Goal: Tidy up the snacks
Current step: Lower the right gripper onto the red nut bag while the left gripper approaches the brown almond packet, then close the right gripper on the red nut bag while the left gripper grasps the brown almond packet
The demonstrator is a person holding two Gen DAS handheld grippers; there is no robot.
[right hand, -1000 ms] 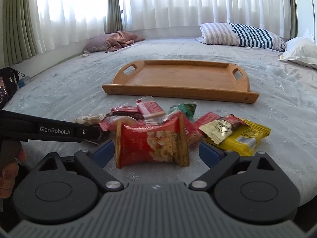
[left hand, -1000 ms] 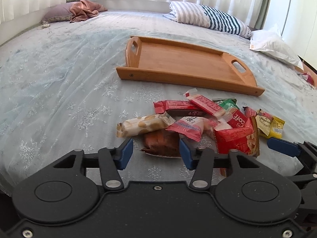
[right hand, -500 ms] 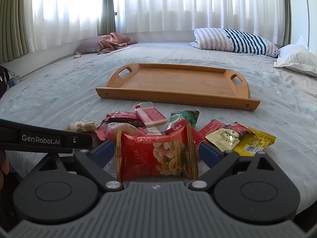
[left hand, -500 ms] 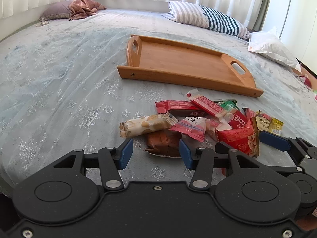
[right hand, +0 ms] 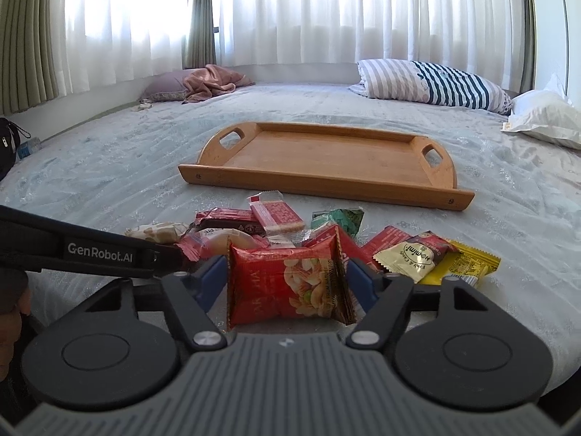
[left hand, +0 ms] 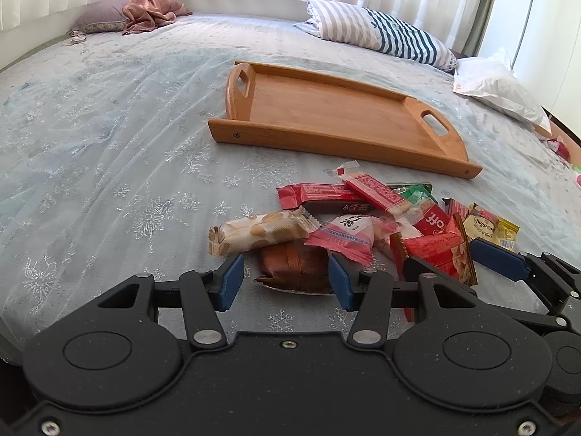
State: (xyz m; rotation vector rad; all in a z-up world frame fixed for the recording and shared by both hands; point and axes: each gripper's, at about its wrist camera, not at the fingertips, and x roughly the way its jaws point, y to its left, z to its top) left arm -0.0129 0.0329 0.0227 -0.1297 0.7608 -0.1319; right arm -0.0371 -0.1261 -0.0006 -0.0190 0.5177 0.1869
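Observation:
A pile of snack packets lies on the bed in front of an empty wooden tray point(left hand: 337, 116) point(right hand: 323, 152). My left gripper point(left hand: 287, 281) is open around a brown packet point(left hand: 294, 263) at the pile's near edge. A cream biscuit packet point(left hand: 258, 230) and a pink packet point(left hand: 345, 234) lie just beyond it. My right gripper point(right hand: 287, 278) is shut on a red nut packet point(right hand: 287, 283), which also shows in the left wrist view point(left hand: 435, 250). Yellow packets point(right hand: 454, 261) lie to its right.
The bed has a pale blue patterned cover point(left hand: 109, 145). A striped pillow point(right hand: 428, 83) and a white pillow point(right hand: 544, 116) lie at the far right. A pink cloth on a purple pillow point(right hand: 203, 83) lies at the far left. The left gripper's arm point(right hand: 83, 250) crosses the right wrist view.
The right gripper's jaws have closed in on the red nut packet. The left gripper has stayed open around the brown packet, shifting only slightly.

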